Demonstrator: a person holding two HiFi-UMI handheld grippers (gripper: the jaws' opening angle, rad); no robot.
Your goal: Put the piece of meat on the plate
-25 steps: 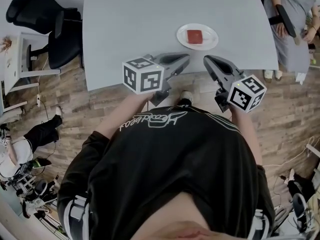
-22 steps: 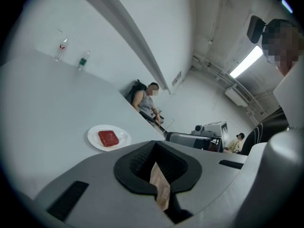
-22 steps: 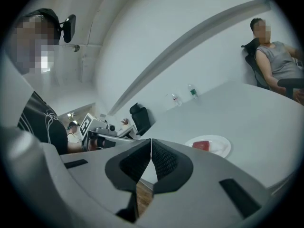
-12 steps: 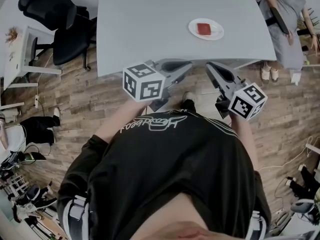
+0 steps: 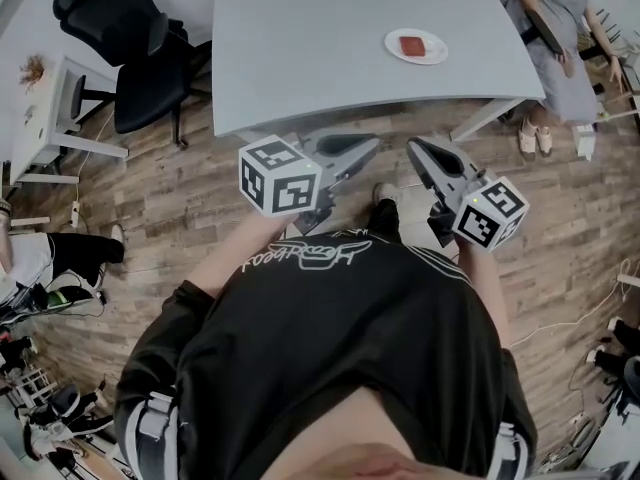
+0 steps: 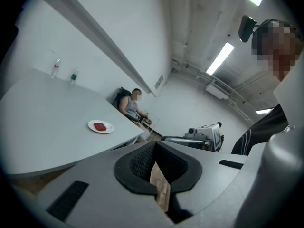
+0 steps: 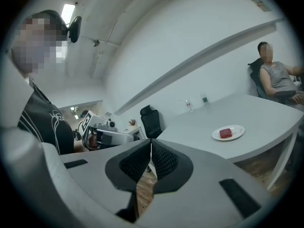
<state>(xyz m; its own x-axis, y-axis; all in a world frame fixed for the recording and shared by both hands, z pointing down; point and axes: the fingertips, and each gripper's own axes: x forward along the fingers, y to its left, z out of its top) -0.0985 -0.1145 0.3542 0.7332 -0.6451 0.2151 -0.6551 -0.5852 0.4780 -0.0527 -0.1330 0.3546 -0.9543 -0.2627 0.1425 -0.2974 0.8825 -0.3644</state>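
Note:
A red piece of meat (image 5: 411, 45) lies on a small white plate (image 5: 430, 56) near the right front edge of the grey table (image 5: 320, 38). The left gripper view has the plate (image 6: 107, 128) with the meat (image 6: 99, 126) far off at the left. In the right gripper view the plate (image 7: 236, 129) and meat (image 7: 225, 133) sit at the right. My left gripper (image 5: 372, 145) and right gripper (image 5: 414, 148) hang over the wooden floor, well short of the table. Both are shut and empty, their tips (image 6: 154, 148) (image 7: 151, 148) pressed together.
A black office chair (image 5: 140, 48) stands at the table's left corner. A seated person (image 5: 560, 18) is beyond the right edge. Two small bottles (image 6: 64, 71) stand far back on the table. A white side table (image 5: 40, 118) and gear lie at the left.
Both grippers and the head camera have drawn back from the table. The table edge and plate now sit farther away, and the grippers hang over bare floor.

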